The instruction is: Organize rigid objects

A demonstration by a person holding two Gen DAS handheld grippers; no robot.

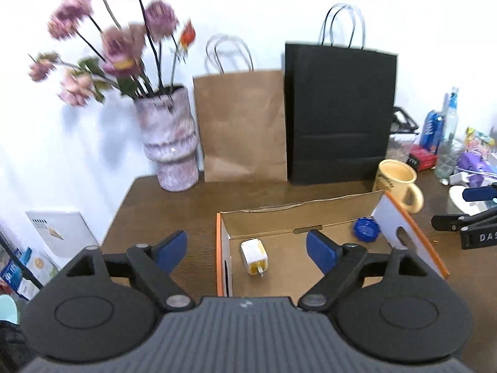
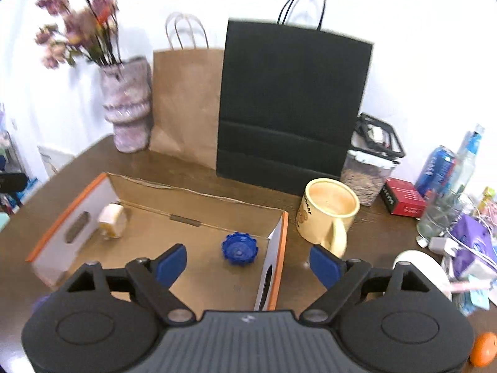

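So far, two small rigid things already lie in the shallow cardboard box [image 2: 198, 214] on the counter [image 1: 174, 205]: a white charger plug [image 1: 254, 256] and a blue bottle cap [image 2: 239, 247]. In the left wrist view the plug sits at lower centre, near the box's left wall, and the cap at centre right, by the right wall; the two are well apart.

The left gripper [image 1: 247, 253] is released, jaws wide, with nothing between the pads. The right gripper [image 2: 248, 262] is equally spread and empty above the box's right end.

As for what is left, I judge that the yellow mug [image 2: 329, 214] just outside the box and the clutter at the right edge of the frame may still need sorting.

The plug lies on its side, long axis roughly toward the camera, prongs pointing to the lower edge of the frame. The cap lies flat with its hollow side up.
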